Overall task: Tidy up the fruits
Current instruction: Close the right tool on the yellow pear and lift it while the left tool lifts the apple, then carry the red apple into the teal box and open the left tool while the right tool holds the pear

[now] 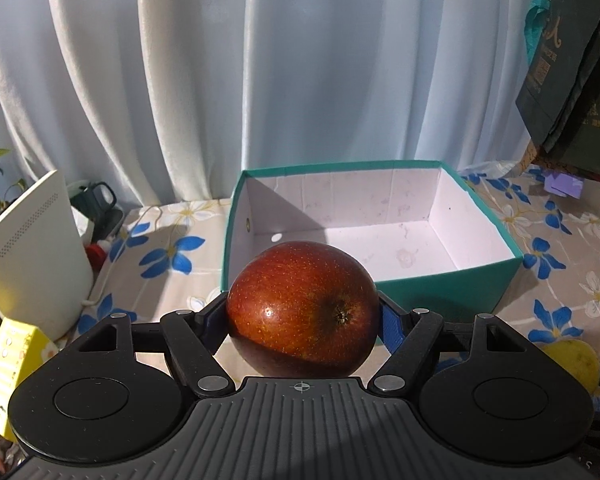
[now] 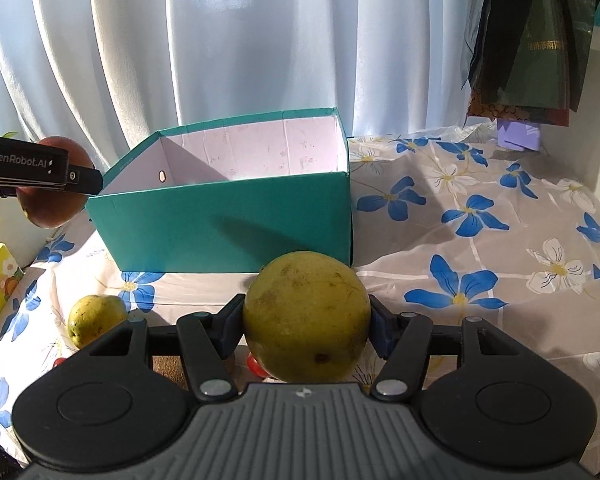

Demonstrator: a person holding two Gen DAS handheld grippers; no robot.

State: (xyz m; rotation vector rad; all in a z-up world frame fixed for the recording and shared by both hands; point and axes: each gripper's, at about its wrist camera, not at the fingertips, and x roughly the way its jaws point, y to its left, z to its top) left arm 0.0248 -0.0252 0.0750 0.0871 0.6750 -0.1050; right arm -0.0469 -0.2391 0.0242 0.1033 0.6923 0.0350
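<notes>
My left gripper (image 1: pixel 303 312) is shut on a red apple (image 1: pixel 303 307) and holds it in the air just in front of the teal box (image 1: pixel 440 292). The box is open, white inside, with nothing in it. My right gripper (image 2: pixel 306 326) is shut on a yellow-green pear (image 2: pixel 306 316), held above the cloth in front of the teal box (image 2: pixel 220 228). The left gripper with the red apple (image 2: pixel 56 204) shows at the left edge of the right wrist view. A second, smaller yellow-green pear (image 2: pixel 94 318) lies on the cloth at the lower left.
The table has a flowered cloth (image 2: pixel 480 240). A white device (image 1: pixel 32 256) and a yellow carton (image 1: pixel 8 364) stand at the left. Dark bags (image 1: pixel 572 80) hang at the right. A curtain hangs behind. Small red items (image 2: pixel 256 364) lie under the held pear.
</notes>
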